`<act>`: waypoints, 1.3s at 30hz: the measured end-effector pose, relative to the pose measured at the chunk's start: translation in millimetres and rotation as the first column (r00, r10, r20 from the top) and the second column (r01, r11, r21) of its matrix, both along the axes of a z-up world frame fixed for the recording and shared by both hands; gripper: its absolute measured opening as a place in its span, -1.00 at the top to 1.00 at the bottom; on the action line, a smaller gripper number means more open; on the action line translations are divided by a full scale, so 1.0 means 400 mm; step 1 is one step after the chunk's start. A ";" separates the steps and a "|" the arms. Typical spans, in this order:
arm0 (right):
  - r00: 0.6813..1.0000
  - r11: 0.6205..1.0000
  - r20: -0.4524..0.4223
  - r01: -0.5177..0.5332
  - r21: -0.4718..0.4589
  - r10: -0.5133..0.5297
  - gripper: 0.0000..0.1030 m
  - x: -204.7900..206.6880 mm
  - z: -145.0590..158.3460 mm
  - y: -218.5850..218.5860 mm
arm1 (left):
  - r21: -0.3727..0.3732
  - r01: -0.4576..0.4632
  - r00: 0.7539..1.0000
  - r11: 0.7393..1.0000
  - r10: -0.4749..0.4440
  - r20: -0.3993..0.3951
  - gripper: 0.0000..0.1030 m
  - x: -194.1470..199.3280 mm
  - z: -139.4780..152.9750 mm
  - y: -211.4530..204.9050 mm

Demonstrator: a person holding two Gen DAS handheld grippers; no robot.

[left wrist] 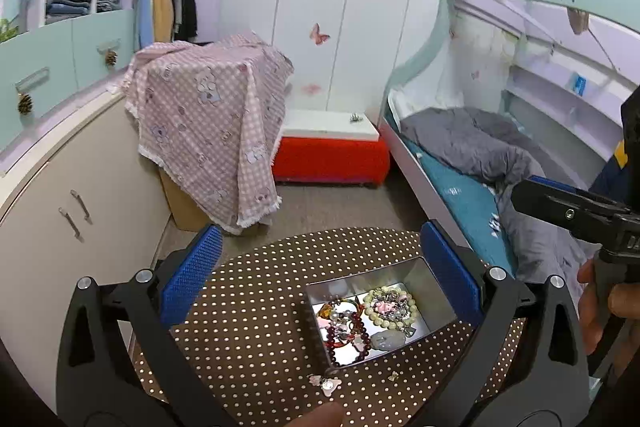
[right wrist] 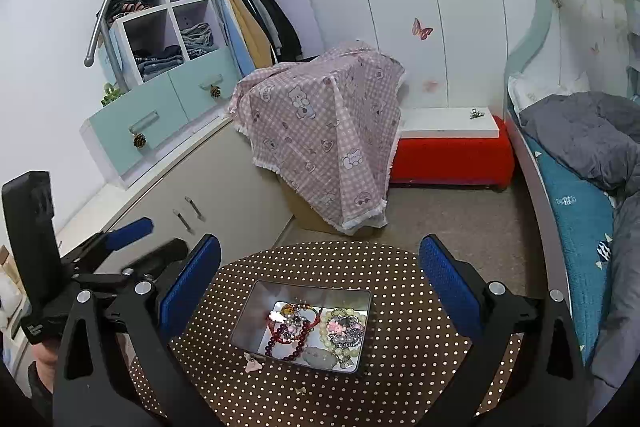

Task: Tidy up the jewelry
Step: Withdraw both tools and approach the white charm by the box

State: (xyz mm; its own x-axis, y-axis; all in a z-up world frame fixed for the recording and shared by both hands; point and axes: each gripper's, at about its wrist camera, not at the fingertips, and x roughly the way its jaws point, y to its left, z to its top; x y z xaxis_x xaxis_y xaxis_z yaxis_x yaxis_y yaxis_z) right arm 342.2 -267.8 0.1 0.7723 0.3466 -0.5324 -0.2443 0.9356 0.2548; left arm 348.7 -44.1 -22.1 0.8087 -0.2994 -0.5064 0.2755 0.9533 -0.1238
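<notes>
Right wrist: tin (right wrist: 360,311) mid-table (right wrist: 404,267), right gripper (right wrist: 320,275) wide.

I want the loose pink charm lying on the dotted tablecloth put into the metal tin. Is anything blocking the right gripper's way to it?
Nothing visible does. The open right gripper hangs above; the pink charm lies exposed on the brown polka-dot tablecloth, right beside the rectangular metal tin.

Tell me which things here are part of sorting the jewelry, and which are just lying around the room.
Part of the job:
metal tin
bracelets inside it
pink charm beside the tin
small bow charm on the dotted table

Just lying about:
pink checked cloth
red bench
grey blanket
hanging clothes
</notes>
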 end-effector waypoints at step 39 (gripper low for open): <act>0.997 0.998 0.067 0.045 -0.044 -0.042 -0.86 -0.228 -0.025 0.011 | -0.025 -0.096 0.995 0.995 0.096 0.015 -0.88 -0.212 -0.074 0.102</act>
State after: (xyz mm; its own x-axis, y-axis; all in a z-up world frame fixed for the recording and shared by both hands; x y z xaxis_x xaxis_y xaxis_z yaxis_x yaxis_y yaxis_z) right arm 251.0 -263.3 -9.8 0.8199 0.2889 -0.4943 -0.2182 0.9559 0.1967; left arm 263.7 -3.4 -51.6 0.8422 -0.2320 -0.4867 0.1848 0.9722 -0.1437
